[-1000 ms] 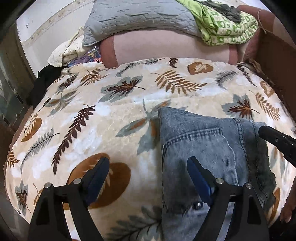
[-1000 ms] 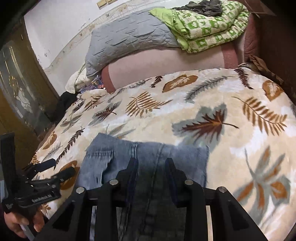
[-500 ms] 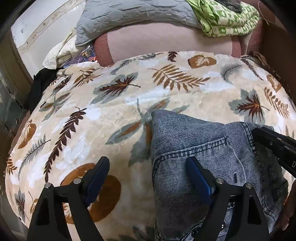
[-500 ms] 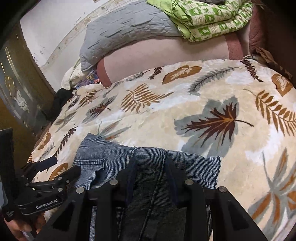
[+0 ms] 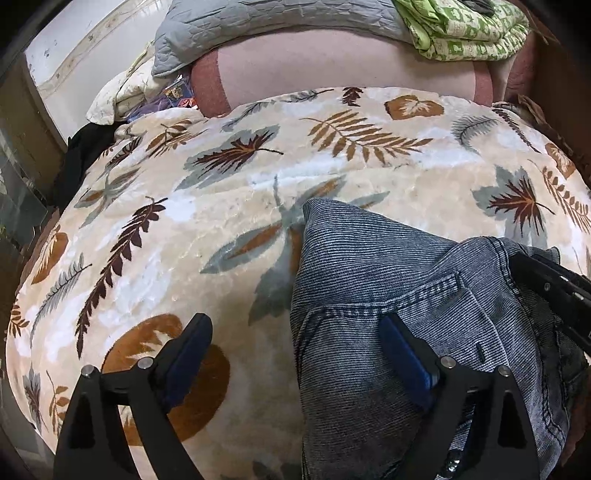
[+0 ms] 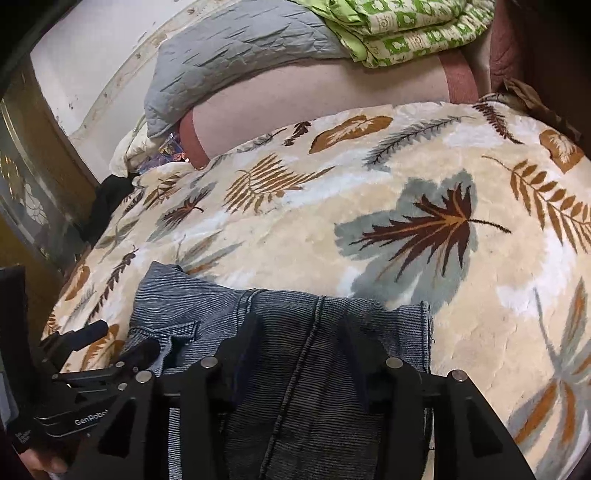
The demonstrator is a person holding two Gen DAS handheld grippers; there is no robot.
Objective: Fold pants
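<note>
Bed (image 5: 258, 192), covered by a cream plush blanket (image 6: 424, 177) printed with brown and grey leaves, serving as the folding surface; at its head a pink bolster (image 5: 332, 66) carrying a grey quilted pillow (image 6: 236, 48) and a folded green patterned quilt (image 6: 406, 26), stacked clear of the work area, likely to leave the middle free. Pants (image 5: 388, 280), blue denim, lying doubled on the near part of the blanket toward the right side, back pocket uppermost, hem edge toward the bed's centre, apparently just laid over in a fold. Left tongs (image 5: 295, 347): spread wide, one finger over bare blanket, the other over the denim, grasping nothing. Right tongs (image 6: 299, 343): jaws have just been opening, released, straddling the leg seam with cloth between them but pads apparently not pressing; judged a let-go after setting the fold down. Containers: none in view
</note>
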